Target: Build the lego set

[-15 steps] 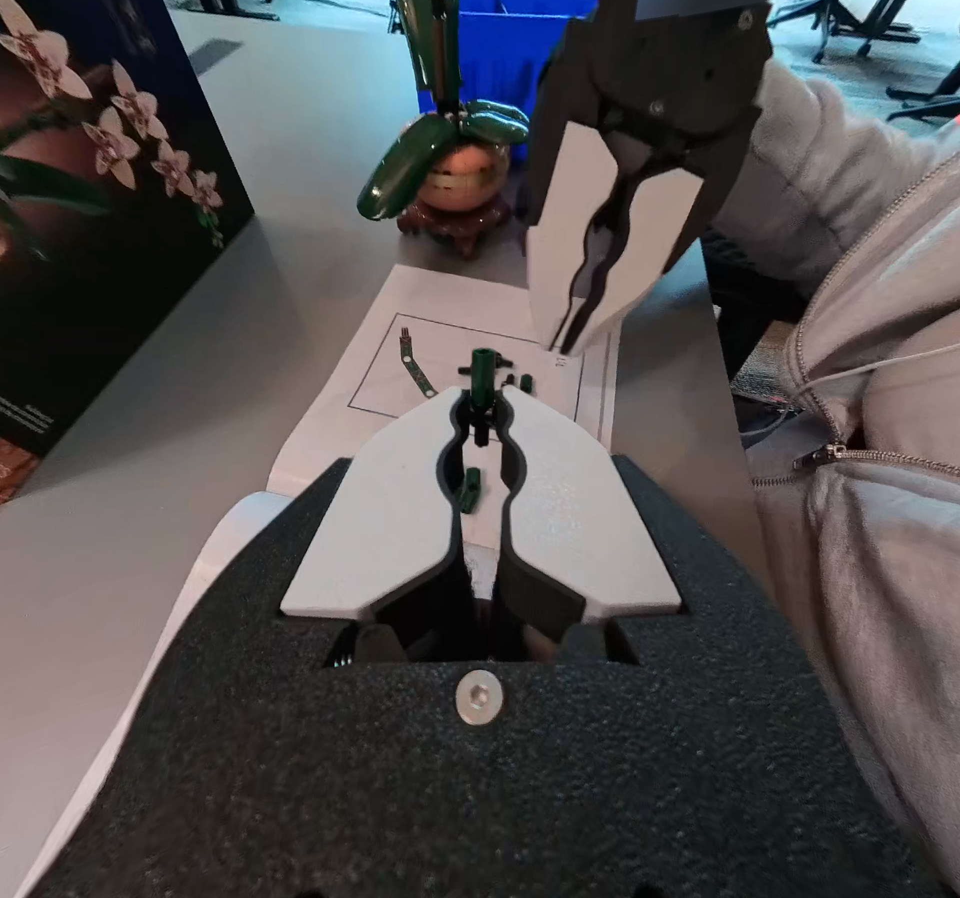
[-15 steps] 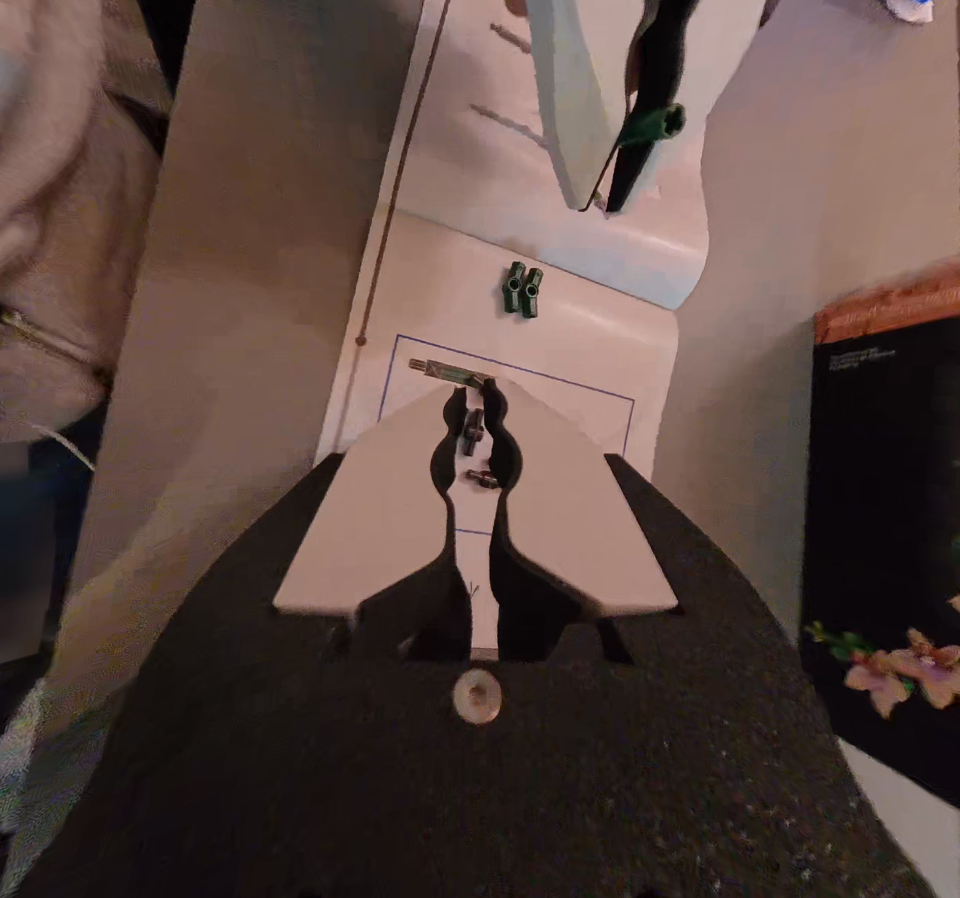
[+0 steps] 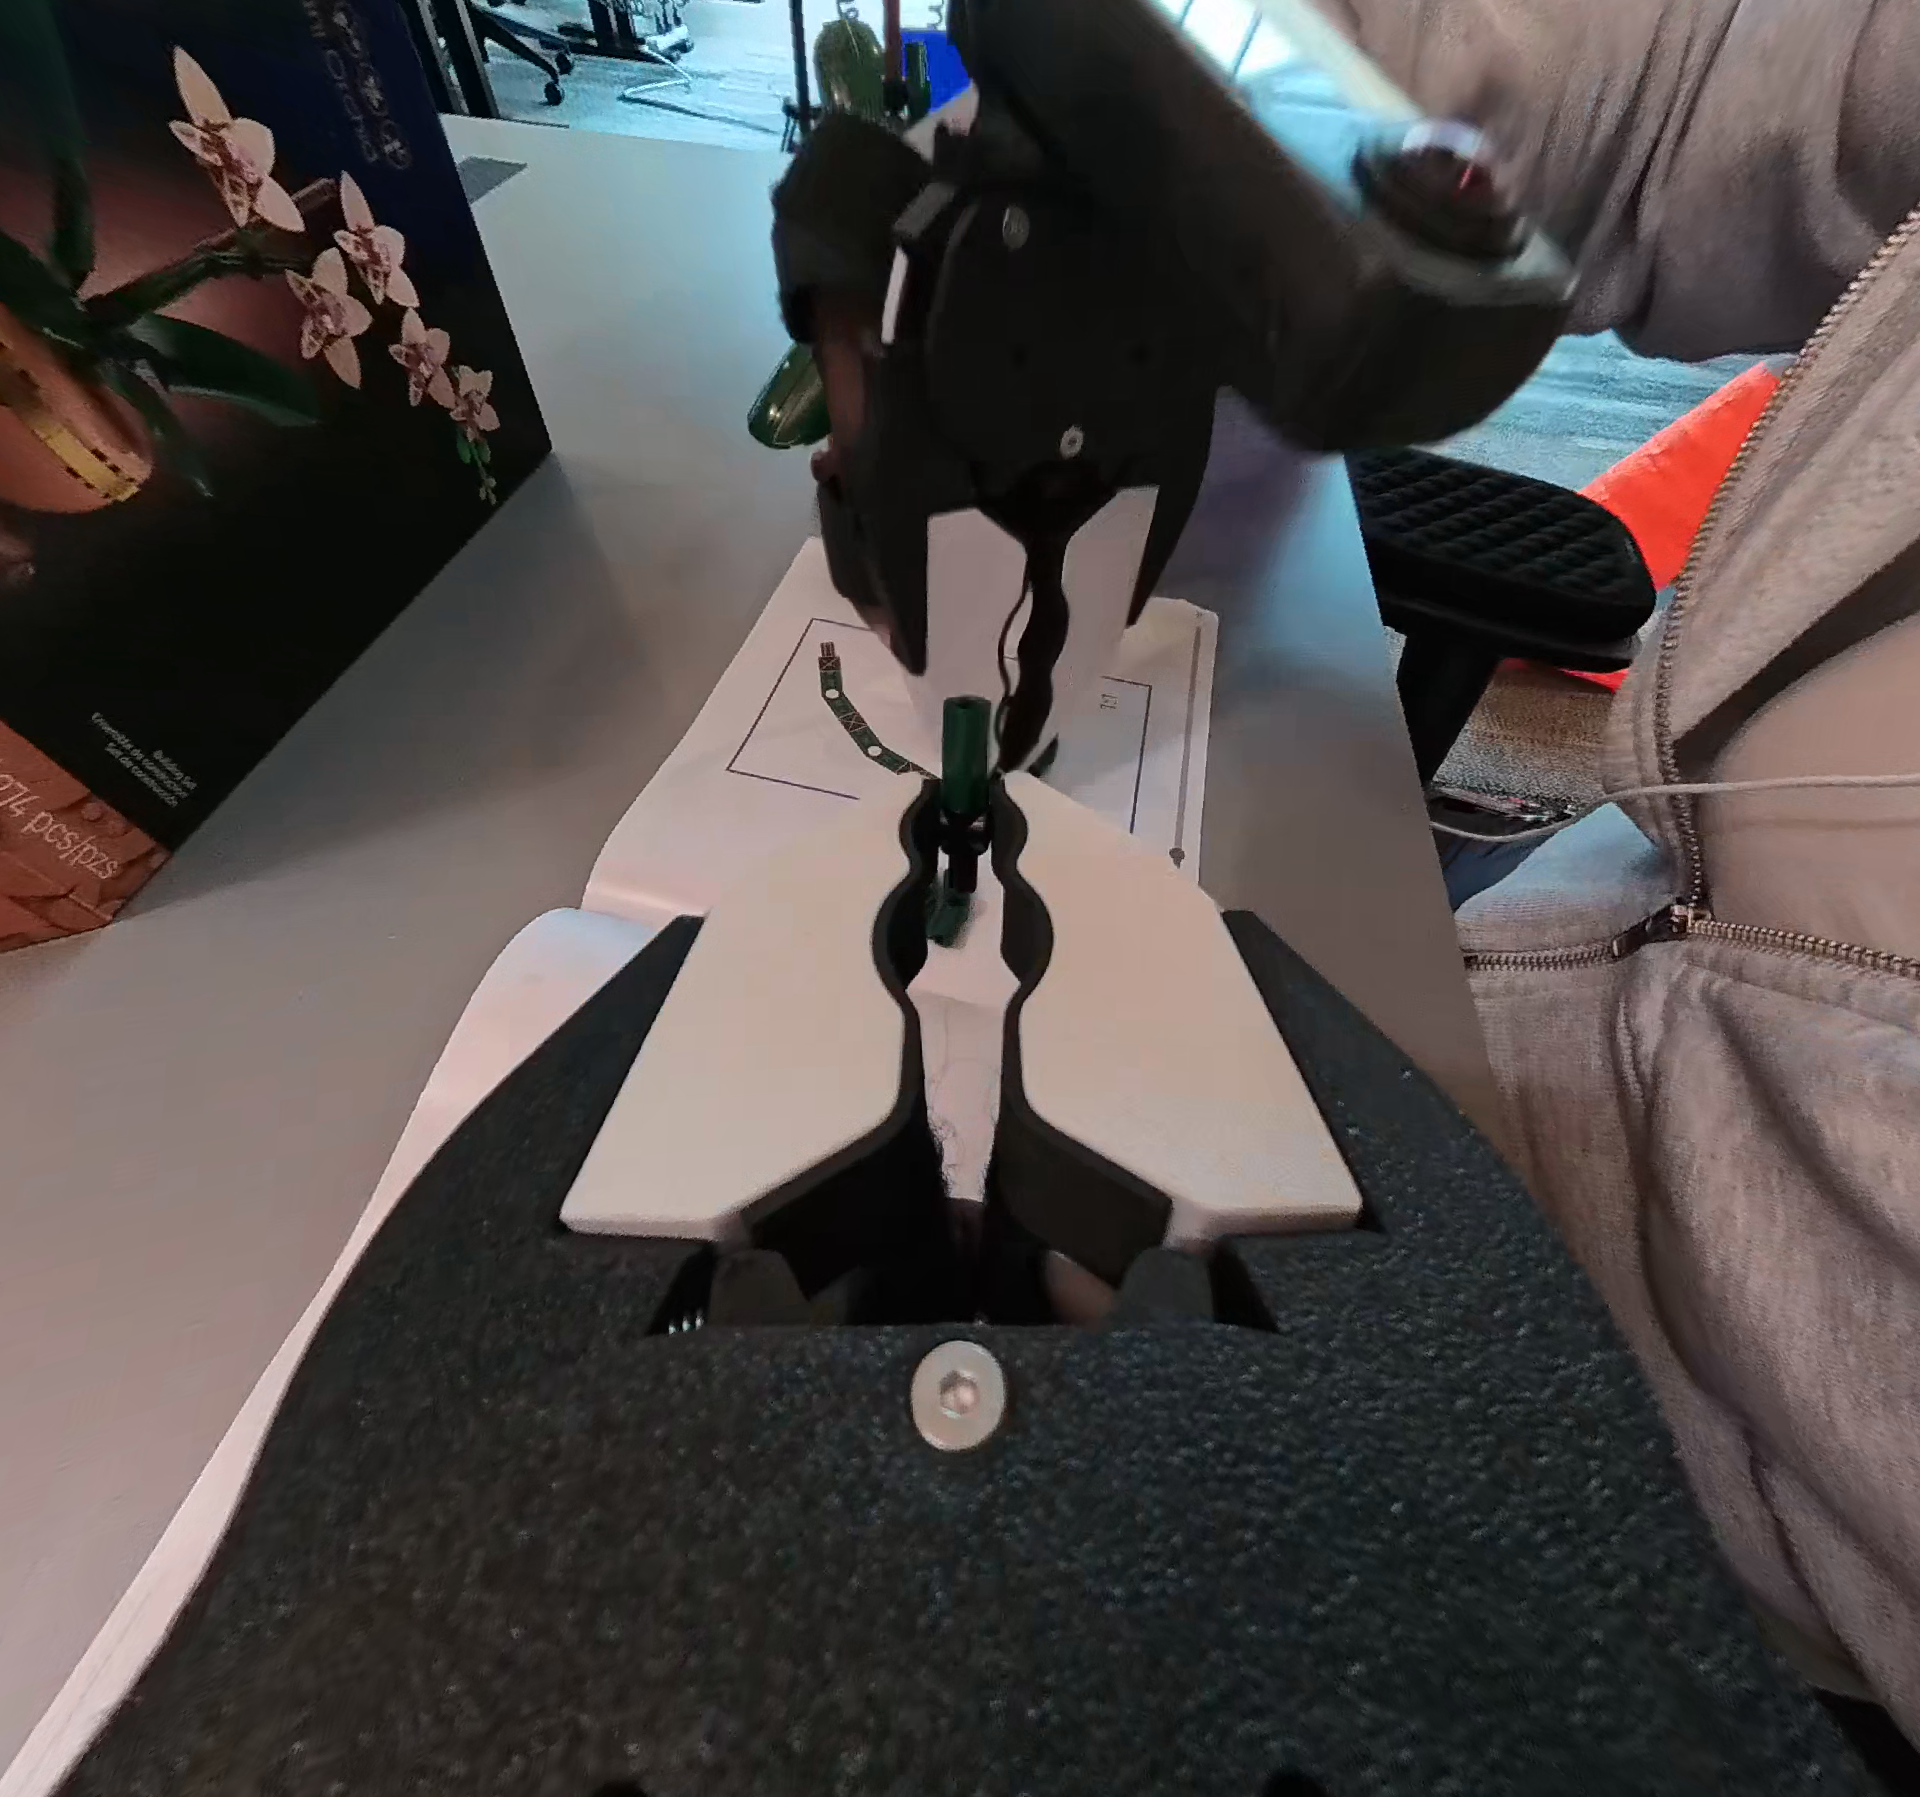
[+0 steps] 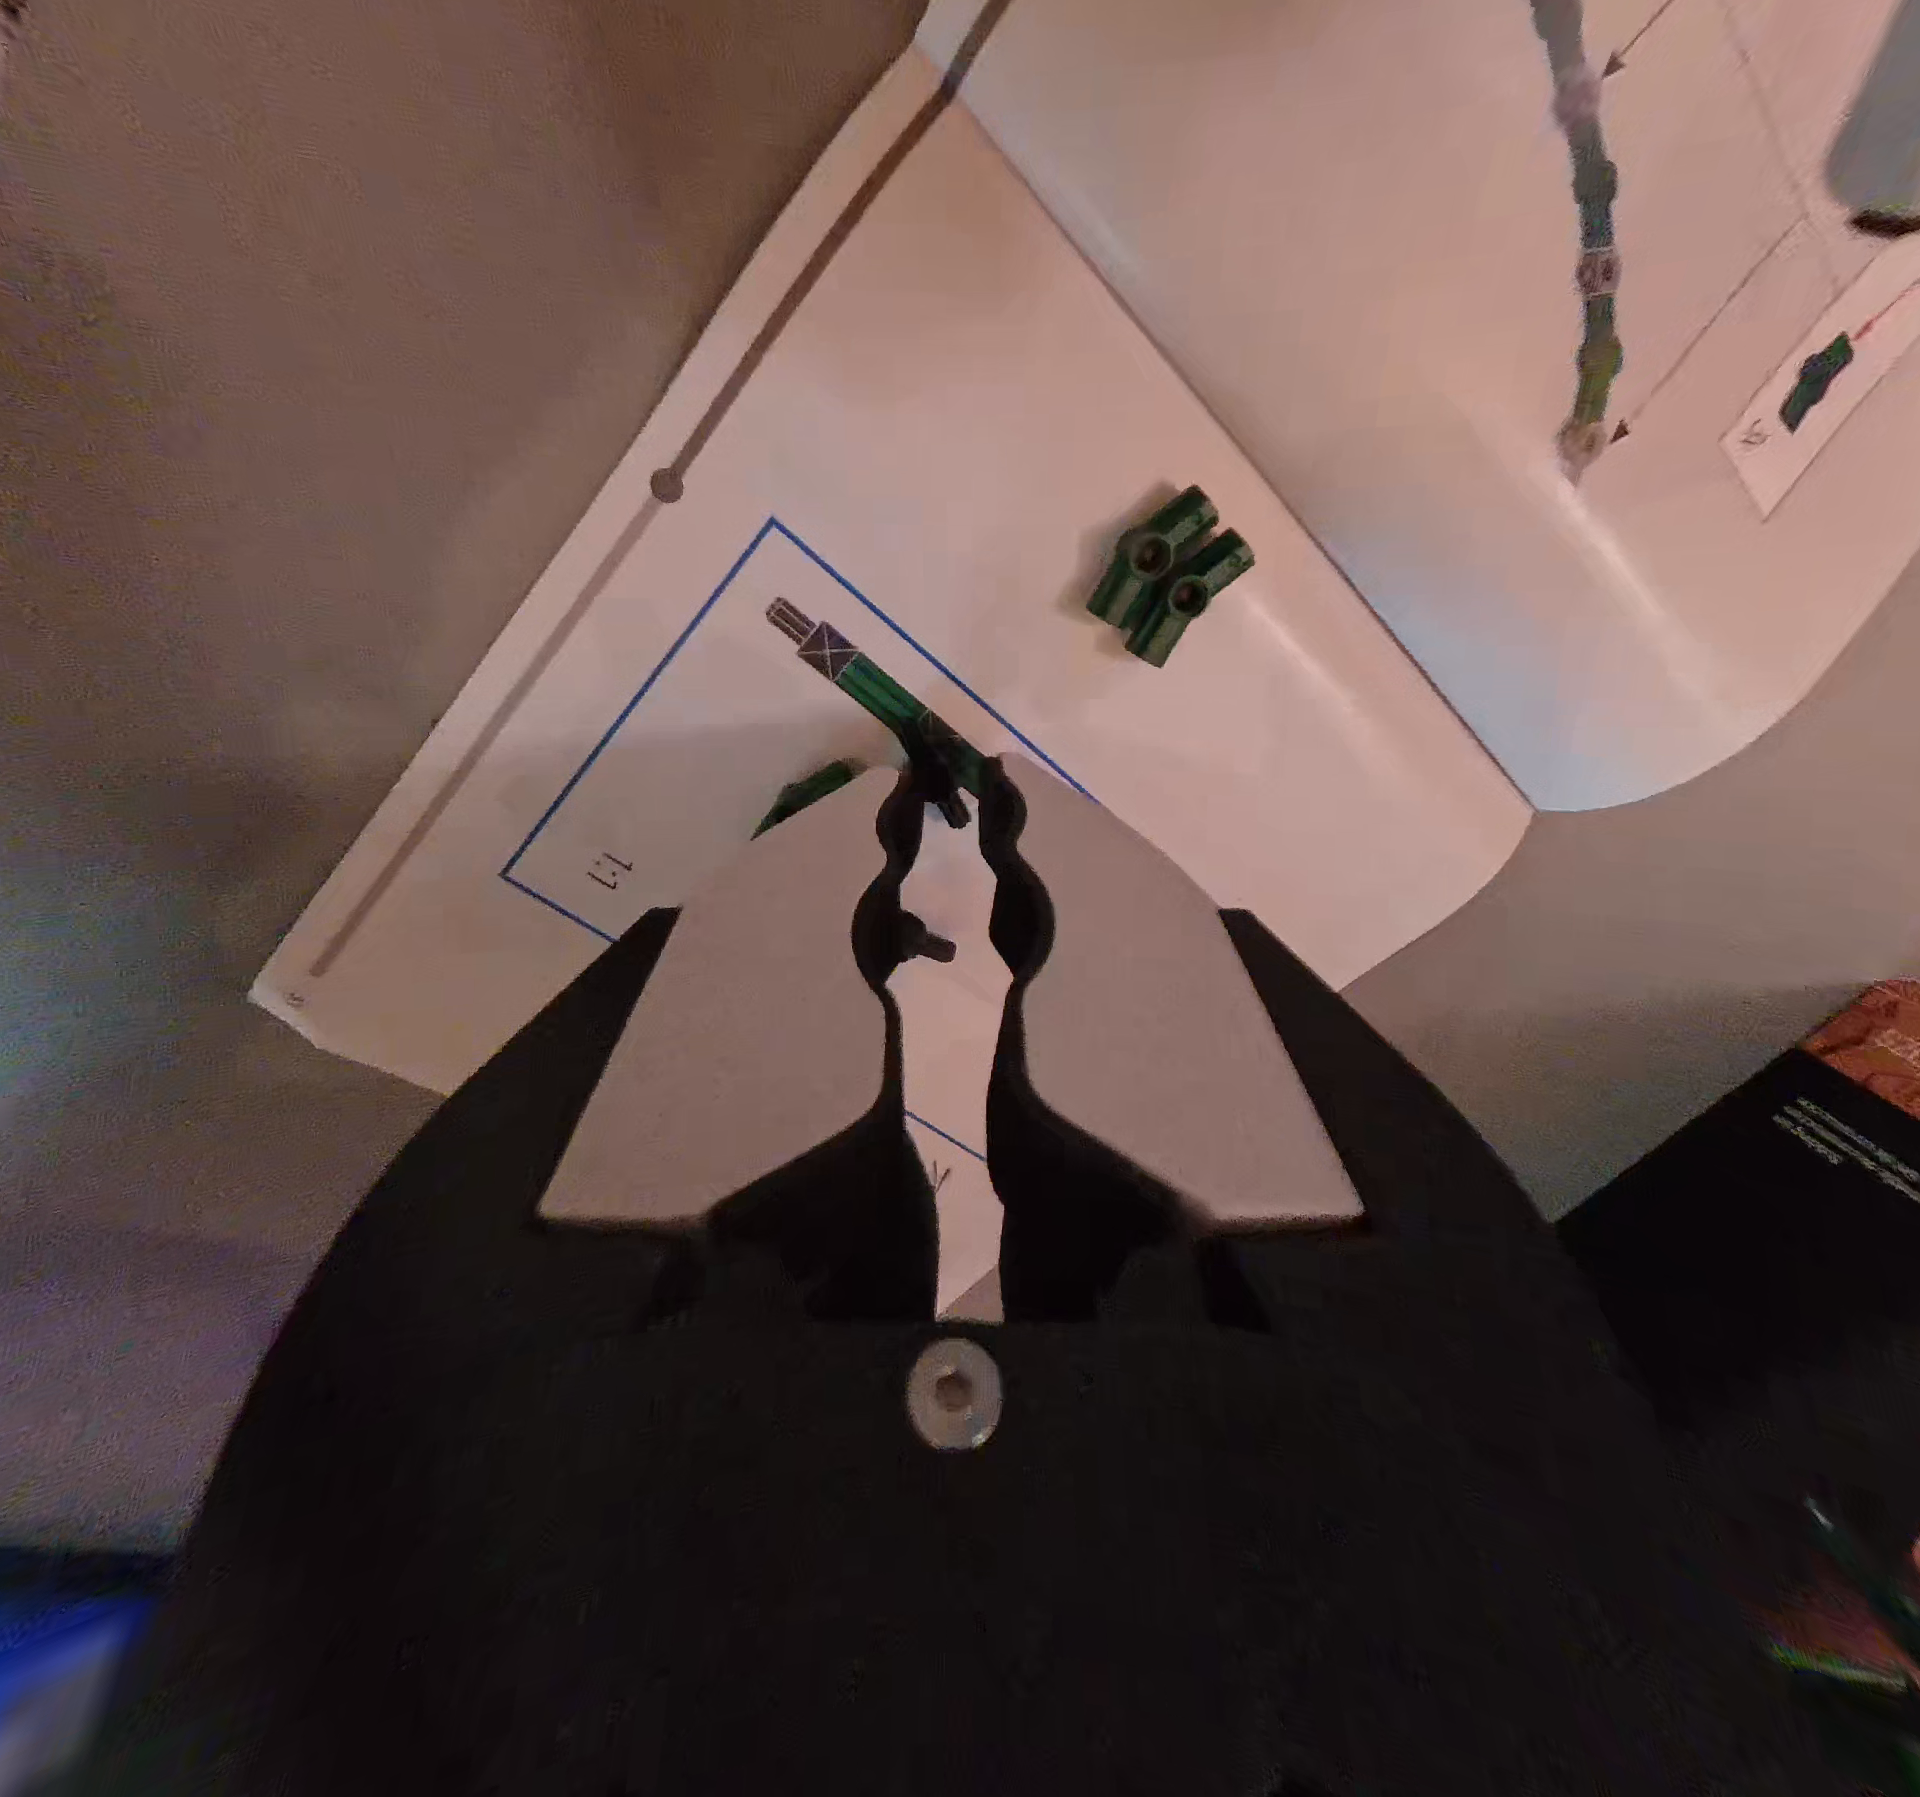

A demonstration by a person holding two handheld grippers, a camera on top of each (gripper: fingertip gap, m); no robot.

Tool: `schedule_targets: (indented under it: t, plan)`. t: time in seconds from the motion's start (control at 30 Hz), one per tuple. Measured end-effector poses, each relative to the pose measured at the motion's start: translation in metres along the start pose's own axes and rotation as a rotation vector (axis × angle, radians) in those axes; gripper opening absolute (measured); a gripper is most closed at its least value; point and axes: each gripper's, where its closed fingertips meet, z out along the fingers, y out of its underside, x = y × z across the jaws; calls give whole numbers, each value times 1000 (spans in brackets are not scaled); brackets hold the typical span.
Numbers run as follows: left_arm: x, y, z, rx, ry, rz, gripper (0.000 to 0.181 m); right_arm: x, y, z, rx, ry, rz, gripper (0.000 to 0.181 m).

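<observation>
Over booklet (image 3: 727,812), right gripper (image 3: 1003,719) tip-down beside left gripper (image 3: 961,791).

Potted lego plant (image 3: 831,85) mostly hidden behind right claw (image 3: 1023,708), box (image 3: 208,345) cut off

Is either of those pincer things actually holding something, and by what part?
The left tool pinches an upright green stem piece by its lower end. The right tool's grip can't be told.
</observation>
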Motion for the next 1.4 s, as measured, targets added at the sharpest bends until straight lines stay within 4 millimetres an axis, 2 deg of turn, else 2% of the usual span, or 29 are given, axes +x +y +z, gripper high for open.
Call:
schedule_targets:
  t: [0.1, 0.2, 0.33, 0.43, 0.6, 0.67, 0.77, 1.0, 1.23, 1.4]
  plan:
    - [1, -2, -1, 16, 7, -1, 8, -6, -3, 7, 23, -56, 10, 6]
    - [0, 0, 2, 7, 3, 1, 8, -2, 2, 6, 78, -7, 96, 6]
    - [0, 2, 6, -9, 3, 1, 8, 2, -14, -10, 350, 76, 261, 6]
    - [2, 2, 10, -15, 12, 6, 8, 6, -8, -11, 297, 135, 264, 20]
    - [1, 2, 9, -21, 0, 12, 8, 3, -13, -17, 283, 116, 256, 24]
    - [0, 1, 6, -8, -1, 9, 8, -3, -17, -20, 286, 77, 226, 21]
    - [-1, -1, 2, 5, -5, 13, 8, -13, -18, -14, 197, -3, 111, 18]
    - [0, -3, 0, 23, 3, 14, 8, -13, -14, -5, -6, -147, -133, 21]
    - [2, -4, -1, 24, 12, 16, 8, -8, -21, 3, -8, -157, -235, 23]
    - [4, -3, 0, 18, 20, 21, 8, -7, -23, 9, 21, -154, -259, 16]
